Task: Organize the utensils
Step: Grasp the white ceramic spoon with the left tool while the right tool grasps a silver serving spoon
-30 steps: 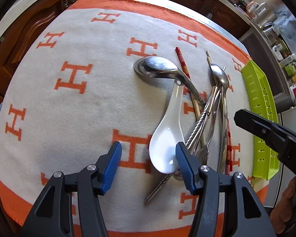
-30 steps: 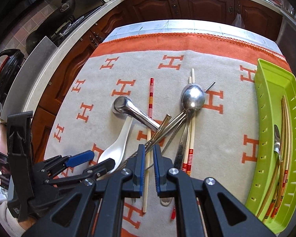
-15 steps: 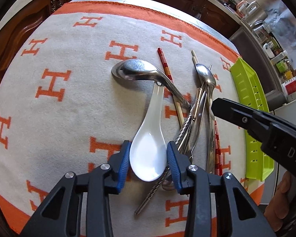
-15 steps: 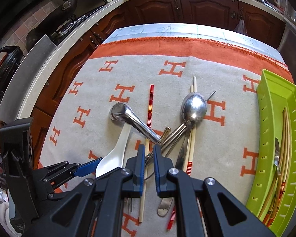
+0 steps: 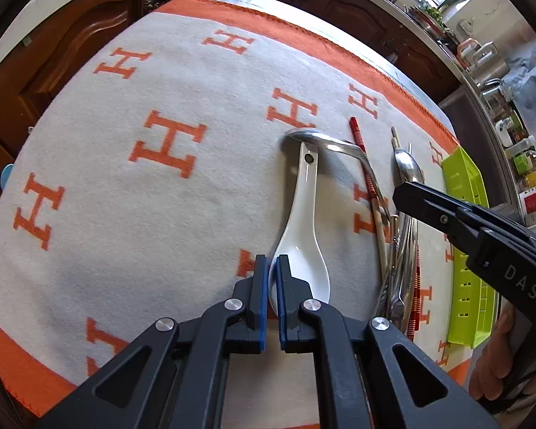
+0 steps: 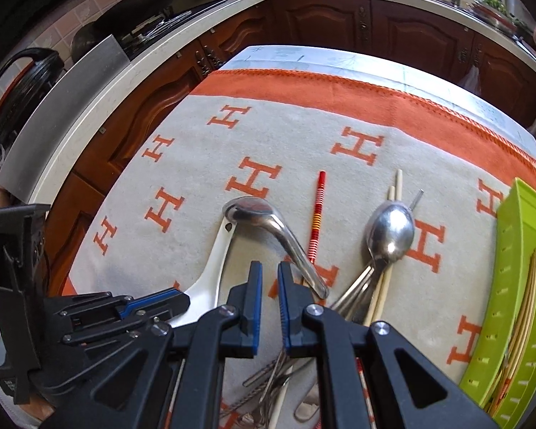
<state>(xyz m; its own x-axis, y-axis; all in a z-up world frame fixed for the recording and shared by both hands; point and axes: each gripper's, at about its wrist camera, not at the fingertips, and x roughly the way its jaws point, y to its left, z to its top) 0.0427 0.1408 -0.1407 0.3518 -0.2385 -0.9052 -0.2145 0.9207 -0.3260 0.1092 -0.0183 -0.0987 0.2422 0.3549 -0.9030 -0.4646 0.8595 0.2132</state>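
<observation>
Now we are seeing the left gripper, open a second ago, clamping the white ceramic soup spoon's bowl rim on the orange-lettered blanket, ready for lifting, while the empty right gripper is opening.

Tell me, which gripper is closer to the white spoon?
The left. The left gripper is shut on the rim of the white spoon bowl. The right gripper hovers beside it, over the metal utensils, jaws opening with nothing between them.

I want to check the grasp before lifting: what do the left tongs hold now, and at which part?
The left tongs are shut on the white ceramic spoon, pinching the left rim of its bowl, not the handle.
</observation>
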